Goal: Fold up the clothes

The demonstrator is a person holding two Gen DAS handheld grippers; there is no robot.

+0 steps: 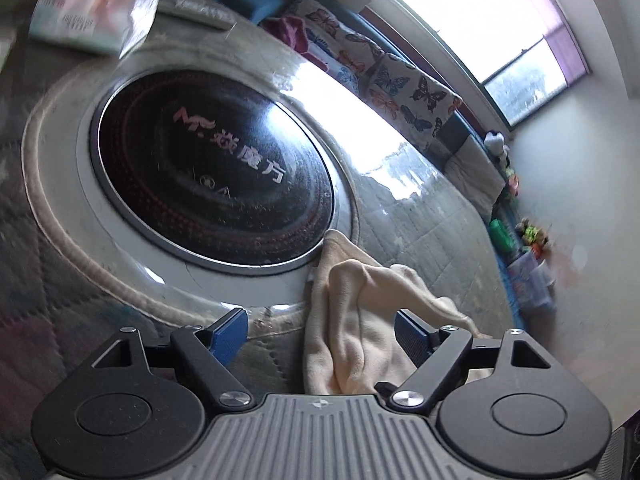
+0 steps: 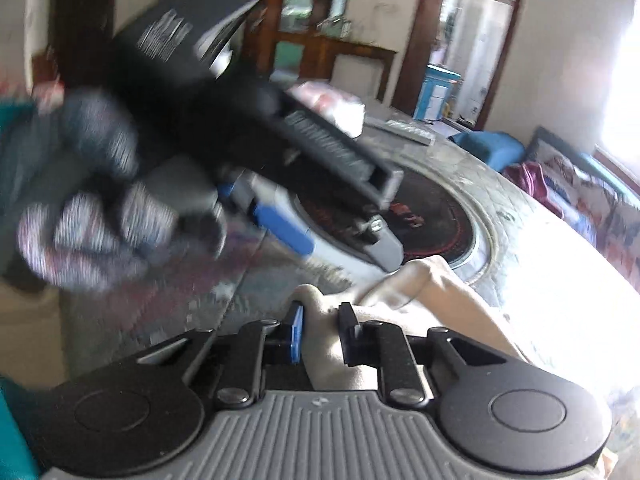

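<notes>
A cream cloth garment (image 1: 360,320) lies bunched on the quilted table cover, at the near edge of a round black cooktop (image 1: 216,164). My left gripper (image 1: 320,332) is open, its blue pads (image 1: 228,334) wide apart, with the cloth lying between them nearer the right pad. My right gripper (image 2: 320,336) is shut on a fold of the same cream cloth (image 2: 424,292). In the right wrist view the left gripper (image 2: 320,224) and the gloved hand (image 2: 100,208) holding it hover, blurred, just above and left of the cloth.
The cooktop sits in a white ring set into the table (image 1: 420,220). A plastic-wrapped packet (image 1: 96,8) lies at the table's far side. A butterfly-print cushioned bench (image 1: 384,76) runs under the window. A blue cloth (image 2: 492,146) and a maroon cloth (image 2: 532,176) lie beyond the table.
</notes>
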